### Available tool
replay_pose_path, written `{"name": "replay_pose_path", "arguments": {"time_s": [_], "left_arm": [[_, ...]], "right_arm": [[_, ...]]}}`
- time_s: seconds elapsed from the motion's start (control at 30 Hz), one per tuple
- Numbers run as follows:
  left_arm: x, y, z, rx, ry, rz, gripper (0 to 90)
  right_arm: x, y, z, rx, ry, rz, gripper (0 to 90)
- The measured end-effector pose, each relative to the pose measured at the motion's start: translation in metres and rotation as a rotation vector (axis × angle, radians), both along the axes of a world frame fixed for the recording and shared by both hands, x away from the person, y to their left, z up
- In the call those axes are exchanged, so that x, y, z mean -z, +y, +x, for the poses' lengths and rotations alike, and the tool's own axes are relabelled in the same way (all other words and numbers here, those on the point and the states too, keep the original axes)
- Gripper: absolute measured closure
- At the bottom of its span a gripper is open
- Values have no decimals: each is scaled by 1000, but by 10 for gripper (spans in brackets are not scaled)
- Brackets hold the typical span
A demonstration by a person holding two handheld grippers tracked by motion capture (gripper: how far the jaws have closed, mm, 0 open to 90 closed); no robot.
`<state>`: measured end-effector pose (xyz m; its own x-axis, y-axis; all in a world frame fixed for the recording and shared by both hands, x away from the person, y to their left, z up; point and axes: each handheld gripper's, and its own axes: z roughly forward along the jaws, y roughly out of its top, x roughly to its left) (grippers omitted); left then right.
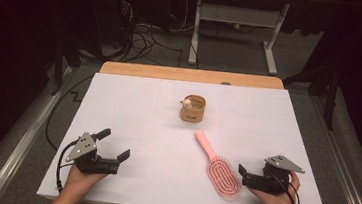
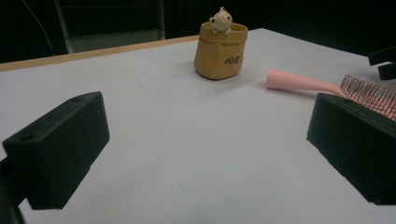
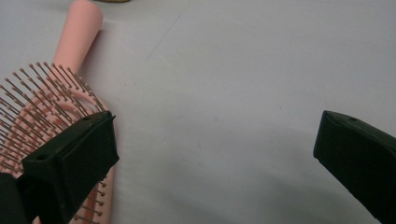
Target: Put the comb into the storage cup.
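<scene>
Our right tongs [image 1: 240,171] are wide open and hold nothing, right next to the pink brush [image 1: 218,167] lying flat on the table [image 1: 133,102]. Our left tongs [image 1: 113,148] are wide open too, holding nothing. We think we are about to grab the brush, so next we move over it and squeeze.
</scene>
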<state>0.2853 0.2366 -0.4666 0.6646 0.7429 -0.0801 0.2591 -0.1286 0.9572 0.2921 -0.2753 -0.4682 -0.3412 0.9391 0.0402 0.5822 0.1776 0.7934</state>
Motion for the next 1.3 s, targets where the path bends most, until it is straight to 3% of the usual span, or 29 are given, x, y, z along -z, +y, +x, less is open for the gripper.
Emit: {"name": "replay_pose_path", "arguments": {"time_s": [0.07,0.4,0.73,1.3], "left_arm": [[0,0,0,4,1,-3,0],[0,0,1,22,-5,-7,0],[1,-2,1,23,-1,-8,0],[2,-1,-1,24,4,-5,0]], "right_arm": [[-1,1,2,-11,14,-47,4],[-6,4,2,-36,95,-134,5],[-5,3,-2,-84,169,-143,5],[-11,-3,-9,-138,234,-187,11]]}}
